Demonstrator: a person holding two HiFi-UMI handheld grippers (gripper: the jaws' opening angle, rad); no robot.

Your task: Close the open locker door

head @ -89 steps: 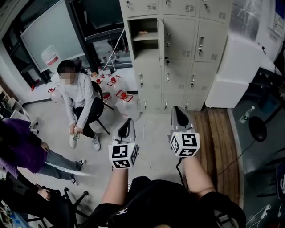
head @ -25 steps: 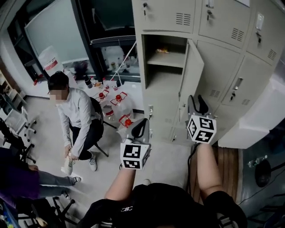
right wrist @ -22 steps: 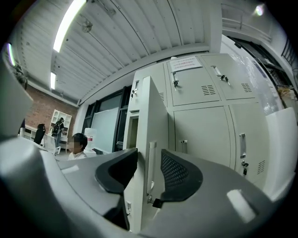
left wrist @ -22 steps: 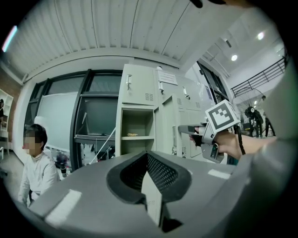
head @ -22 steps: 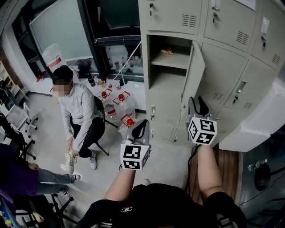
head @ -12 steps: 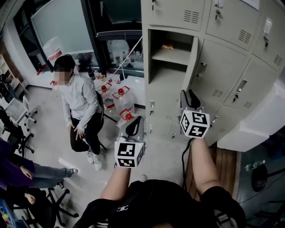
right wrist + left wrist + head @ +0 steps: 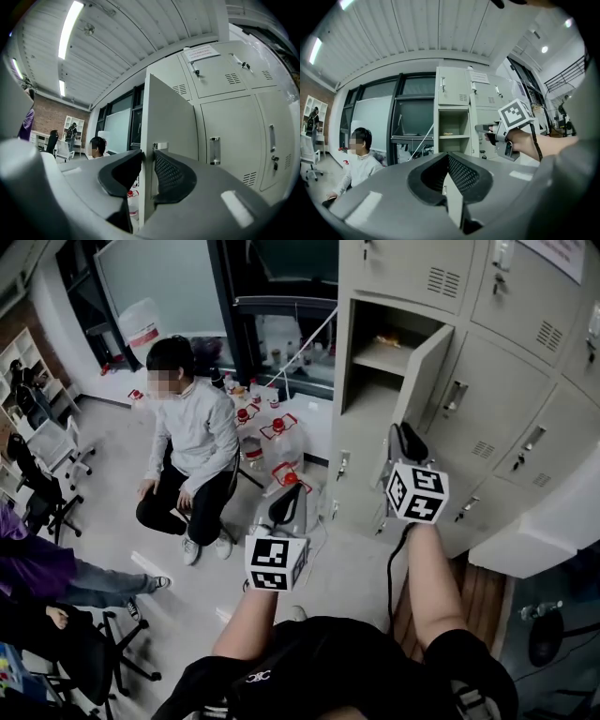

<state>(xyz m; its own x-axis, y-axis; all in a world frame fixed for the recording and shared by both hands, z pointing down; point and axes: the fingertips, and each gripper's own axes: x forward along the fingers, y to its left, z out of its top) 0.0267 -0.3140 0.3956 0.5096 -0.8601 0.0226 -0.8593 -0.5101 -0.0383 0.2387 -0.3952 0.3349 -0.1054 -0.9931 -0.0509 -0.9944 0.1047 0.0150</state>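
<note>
The grey locker bank has one open compartment (image 7: 377,381) with a shelf inside. Its door (image 7: 424,367) stands swung out to the right. My right gripper (image 7: 401,441) is raised at the door's free edge. In the right gripper view the door (image 7: 168,122) edge runs between the jaws of the right gripper (image 7: 146,159); they are closing and both pads touch it. My left gripper (image 7: 286,503) hangs lower and to the left, away from the lockers, shut and empty (image 7: 447,157). The left gripper view shows the open compartment (image 7: 452,131) and the right gripper (image 7: 483,127) beside it.
A person in a grey top (image 7: 195,442) sits on a chair left of the lockers. Red-capped water jugs (image 7: 277,439) stand on the floor by the locker's foot. Office chairs (image 7: 47,498) and another person's legs (image 7: 56,582) are at the far left. A white box (image 7: 553,521) stands at the right.
I have come closer to the lockers. The right gripper has moved up to the door's free edge and its jaws have narrowed around it. The left gripper stays low and shut.
</note>
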